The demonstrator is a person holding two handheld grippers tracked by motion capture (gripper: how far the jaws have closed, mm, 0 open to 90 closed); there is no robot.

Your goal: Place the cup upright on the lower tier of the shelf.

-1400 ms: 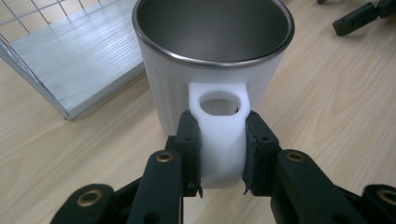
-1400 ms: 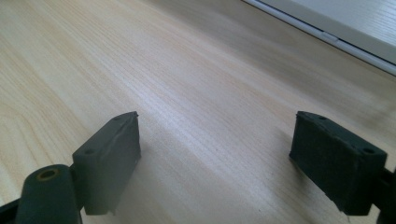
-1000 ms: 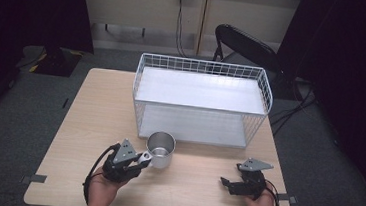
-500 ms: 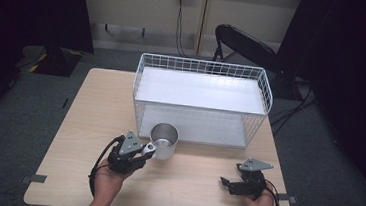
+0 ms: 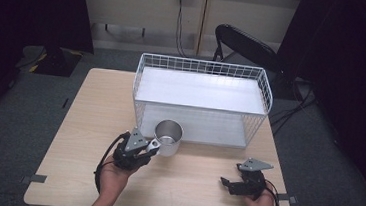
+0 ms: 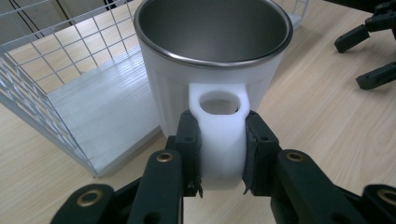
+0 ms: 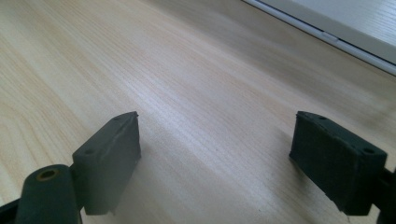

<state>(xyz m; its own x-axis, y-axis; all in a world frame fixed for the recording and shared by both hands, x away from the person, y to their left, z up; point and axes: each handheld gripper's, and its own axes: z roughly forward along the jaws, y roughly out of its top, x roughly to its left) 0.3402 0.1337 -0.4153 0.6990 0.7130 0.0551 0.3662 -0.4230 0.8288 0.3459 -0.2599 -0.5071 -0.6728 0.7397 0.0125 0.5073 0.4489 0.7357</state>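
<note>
A white mug (image 5: 169,138) with a steel-lined inside hangs just above the table, close in front of the wire basket (image 5: 204,67). My left gripper (image 5: 151,147) is shut on the mug's white handle (image 6: 219,135), both black pads pressing its sides in the left gripper view, where the mug (image 6: 212,51) stands upright. My right gripper (image 5: 226,183) rests low over the table near the front right edge, jaws wide open with bare wood between its fingers (image 7: 109,161).
The white wire basket has a white floor panel (image 5: 199,89) and sits at the table's far middle. A black chair (image 5: 249,43) stands behind it. The light wooden table (image 5: 89,120) has free room on the left. My right gripper's jaws (image 6: 369,42) show in the left gripper view.
My left gripper has lifted the mug slightly and carried it toward the basket. The right gripper has stayed where it was.
</note>
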